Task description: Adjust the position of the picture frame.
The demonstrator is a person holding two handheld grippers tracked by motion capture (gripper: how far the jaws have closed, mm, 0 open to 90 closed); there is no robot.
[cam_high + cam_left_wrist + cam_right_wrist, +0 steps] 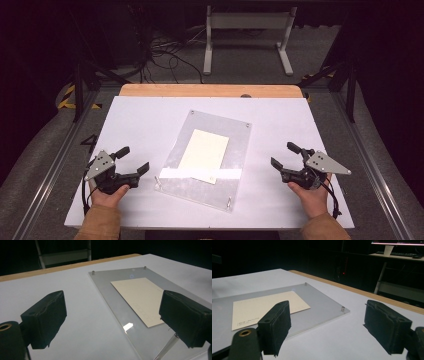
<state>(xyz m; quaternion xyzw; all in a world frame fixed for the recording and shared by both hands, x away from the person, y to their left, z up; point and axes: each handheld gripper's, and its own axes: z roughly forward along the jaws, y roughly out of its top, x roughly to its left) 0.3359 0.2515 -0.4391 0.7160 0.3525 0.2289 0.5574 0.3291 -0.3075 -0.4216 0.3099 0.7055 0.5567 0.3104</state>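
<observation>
- Clear rectangular acrylic plate [210, 160] on metal corner standoffs: lies mid-table on the white table top [150, 120], slightly askew.
- Cream rectangular paper card [205, 152]: lies flat at the plate, a white strip [200, 173] across its near end.
- Left gripper [134, 160]: jaws wide apart, holding nothing, just left of the plate.
- Right gripper [285, 155]: jaws wide apart, empty, right of the plate (clear of it).
- Step, as judged: approach not yet begun; next move calls for closing in on the plate's edges.
</observation>
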